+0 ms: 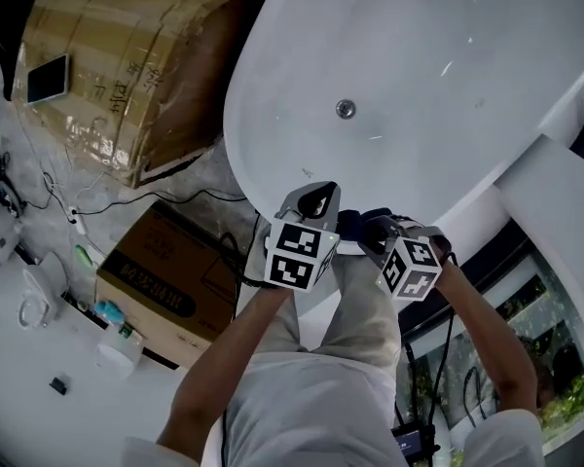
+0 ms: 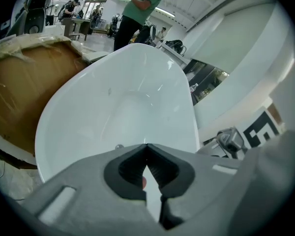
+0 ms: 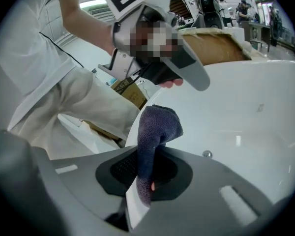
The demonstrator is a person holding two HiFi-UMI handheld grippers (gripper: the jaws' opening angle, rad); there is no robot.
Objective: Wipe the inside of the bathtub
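Note:
The white oval bathtub (image 1: 419,76) fills the upper right of the head view, its drain (image 1: 346,108) near the middle. Both grippers hover at its near rim. My left gripper (image 1: 316,196) is shut with nothing between its jaws; in its own view the tips (image 2: 146,149) meet over the tub's basin (image 2: 132,107). Just to the right, my right gripper (image 1: 372,230) is shut on a dark blue-grey cloth (image 3: 155,127), which sticks up from its jaws (image 3: 145,178). The left gripper (image 3: 160,48) hangs above that cloth, apart from it.
A large wrapped cardboard box (image 1: 127,66) lies left of the tub with a phone (image 1: 47,78) on it. A smaller box (image 1: 165,280) stands by my left leg among cables. A white ledge (image 1: 555,202) borders the tub's right. A person in green (image 2: 140,9) stands beyond the tub.

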